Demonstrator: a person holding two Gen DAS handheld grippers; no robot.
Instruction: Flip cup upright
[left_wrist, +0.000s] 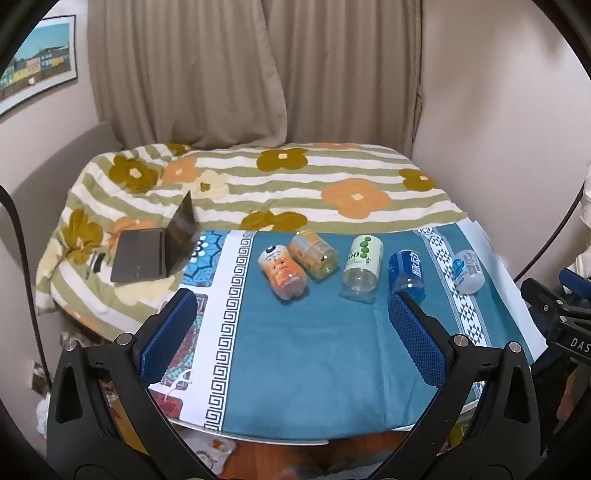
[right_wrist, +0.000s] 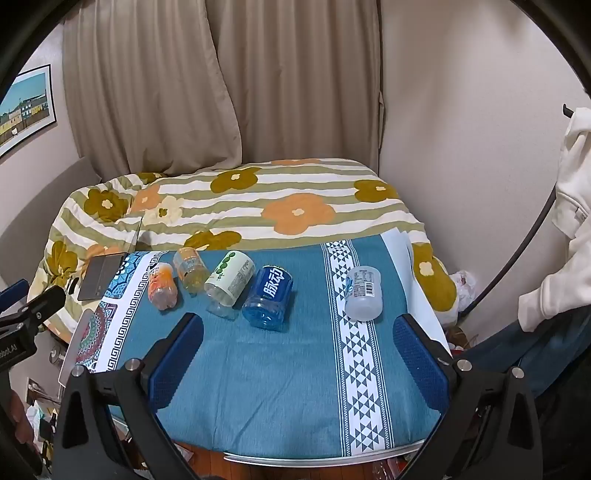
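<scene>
Several plastic cups lie on their sides in a row on the blue cloth: a pink-orange one, a yellow-orange one, a white-green one, a blue one and a clear white one. My left gripper is open and empty, held above the near cloth. My right gripper is open and empty, in front of the blue and clear cups.
A flowered striped blanket covers the bed behind the table. An open laptop sits at the left on the blanket. Curtains hang behind. The table's front edge is near. White clothing hangs at the right.
</scene>
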